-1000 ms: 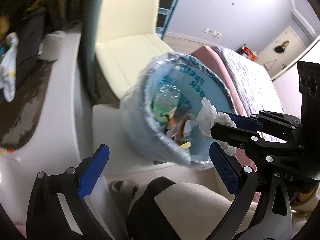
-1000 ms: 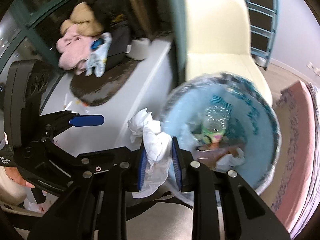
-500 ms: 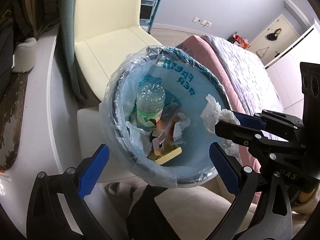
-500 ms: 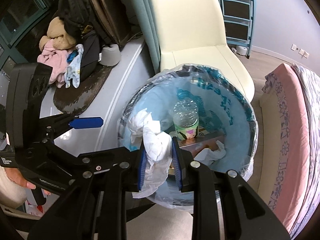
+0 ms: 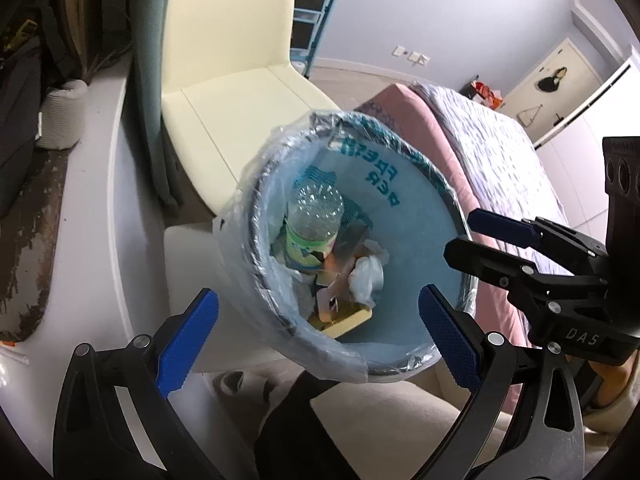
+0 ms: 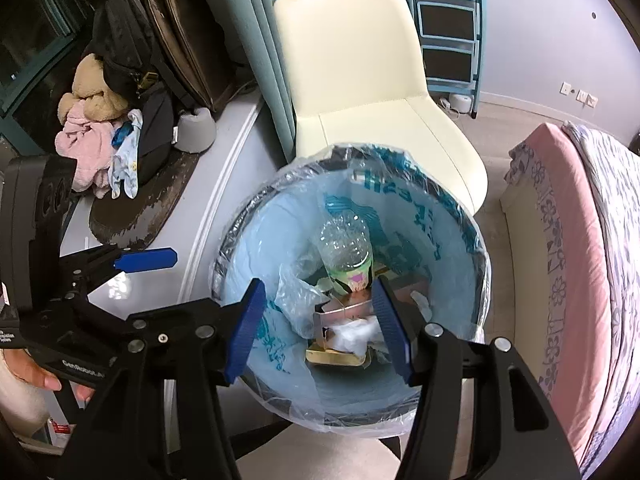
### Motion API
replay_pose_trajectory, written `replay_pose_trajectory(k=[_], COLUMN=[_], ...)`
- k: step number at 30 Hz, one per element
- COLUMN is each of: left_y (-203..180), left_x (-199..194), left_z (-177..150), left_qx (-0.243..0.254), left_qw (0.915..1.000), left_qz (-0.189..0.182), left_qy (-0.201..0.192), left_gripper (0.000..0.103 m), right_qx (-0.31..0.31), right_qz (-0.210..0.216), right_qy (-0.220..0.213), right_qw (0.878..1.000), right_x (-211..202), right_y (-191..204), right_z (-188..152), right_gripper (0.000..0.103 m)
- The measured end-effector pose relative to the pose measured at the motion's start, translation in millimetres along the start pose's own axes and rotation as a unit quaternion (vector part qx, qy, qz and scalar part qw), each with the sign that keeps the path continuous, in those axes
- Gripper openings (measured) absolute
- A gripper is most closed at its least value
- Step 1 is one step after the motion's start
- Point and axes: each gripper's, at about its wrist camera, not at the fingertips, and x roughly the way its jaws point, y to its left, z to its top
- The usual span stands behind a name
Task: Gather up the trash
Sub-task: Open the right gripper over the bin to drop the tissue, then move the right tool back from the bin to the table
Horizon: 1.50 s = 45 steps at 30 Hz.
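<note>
Trash bin (image 6: 460,240), frame centre, holds a tissue (image 6: 356,332).
My 2 grippers, left gripper (image 5: 316,332) and right gripper (image 6: 320,328), gape wide, empty.

I am working in a home bedroom. A bed (image 6: 576,240) with a pink floral sheet sits beside a cream chair (image 6: 372,92), and clothes and a teddy bear (image 6: 90,92) are piled on the window ledge (image 6: 224,152).

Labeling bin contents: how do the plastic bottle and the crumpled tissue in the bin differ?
The plastic bottle is clear, rigid and labelled; the crumpled tissue is white, soft and shapeless. The plastic bottle leans against the liner, bottom up; the crumpled tissue lies on the heap. Both sit inside the trash bin.
</note>
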Motion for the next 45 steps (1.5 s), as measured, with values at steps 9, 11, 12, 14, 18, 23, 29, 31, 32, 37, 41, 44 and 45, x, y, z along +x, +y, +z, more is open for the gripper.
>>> replay_pose_trajectory(k=[9, 11, 12, 14, 18, 23, 29, 31, 32, 37, 41, 44, 45], left_y=[6, 10, 12, 18, 32, 56, 81, 87, 89, 97, 103, 108, 109], left_x=[-20, -25, -29, -36, -52, -75, -107, -118, -122, -149, -168, -179, -182], left_z=[-8, -12, -15, -21, -36, -61, -97, -112, -119, -155, -188, -213, -219], left_qx=[-0.002, -0.007, -0.009, -0.016, -0.037, -0.080, -0.133, -0.152, -0.160, -0.200, -0.238, -0.269, -0.277], left_qw=[0.9999, 0.9998, 0.9998, 0.9996, 0.9985, 0.9947, 0.9859, 0.9816, 0.9798, 0.9690, 0.9572, 0.9473, 0.9447], left_qz=[0.005, 0.007, 0.009, 0.015, 0.028, 0.052, 0.085, 0.096, 0.100, 0.121, 0.137, 0.144, 0.146], left_qy=[-0.014, -0.015, -0.016, -0.020, -0.028, -0.038, -0.056, -0.063, -0.065, -0.081, -0.091, -0.097, -0.098], left_gripper=[0.097, 0.097, 0.097, 0.097, 0.097, 0.097, 0.097, 0.097, 0.097, 0.097, 0.097, 0.097, 0.097], right_qx=[-0.023, -0.032, -0.036, -0.048, -0.070, -0.107, -0.156, -0.172, -0.182, -0.225, -0.262, -0.284, -0.288], right_qz=[0.017, 0.023, 0.026, 0.033, 0.049, 0.076, 0.109, 0.119, 0.125, 0.149, 0.169, 0.181, 0.186], right_qy=[-0.001, 0.000, 0.002, 0.006, 0.017, 0.030, 0.045, 0.050, 0.053, 0.069, 0.079, 0.086, 0.089], right_qw=[1.000, 0.999, 0.999, 0.998, 0.996, 0.991, 0.981, 0.977, 0.974, 0.960, 0.947, 0.938, 0.935], right_x=[7, 8, 8, 11, 14, 16, 14, 11, 11, 8, 3, 0, -1], right_y=[23, 32, 35, 45, 66, 95, 132, 142, 149, 182, 209, 227, 232], right_z=[15, 16, 16, 17, 12, -2, -25, -35, -39, -59, -83, -100, -104], right_gripper=[0.054, 0.054, 0.054, 0.054, 0.054, 0.054, 0.054, 0.054, 0.054, 0.054, 0.054, 0.054, 0.054])
